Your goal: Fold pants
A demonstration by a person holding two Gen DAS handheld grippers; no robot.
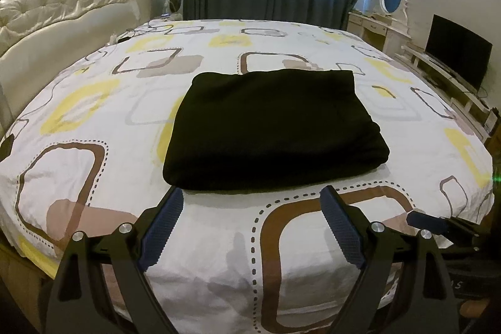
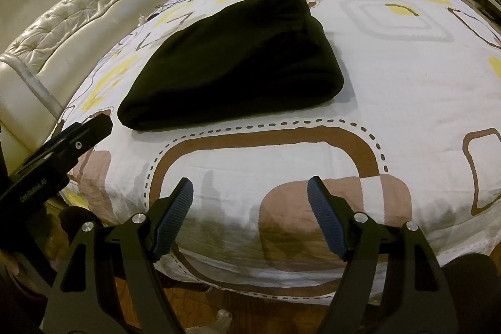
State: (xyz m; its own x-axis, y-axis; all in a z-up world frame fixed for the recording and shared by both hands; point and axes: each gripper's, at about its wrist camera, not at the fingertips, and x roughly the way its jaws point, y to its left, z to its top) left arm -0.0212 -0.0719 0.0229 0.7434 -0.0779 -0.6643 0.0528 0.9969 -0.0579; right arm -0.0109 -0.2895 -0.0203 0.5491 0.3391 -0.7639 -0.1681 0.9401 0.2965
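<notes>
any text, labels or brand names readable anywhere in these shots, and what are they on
"GenRobot.AI": pale lettering on the black body of the left tool, seen at the left edge of the right wrist view; the first letters are soft, so this reading is likely, not certain.
"S": a pale mark on the dark body of the right tool, low right in the left wrist view; the rest is too dark to read.
The black pants show no label.

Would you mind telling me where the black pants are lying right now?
The folded black pants lie on the patterned bedsheet, mid-bed just beyond both open hand-held grippers; in the right wrist view they sit left of centre, toward the tufted headboard.
</notes>
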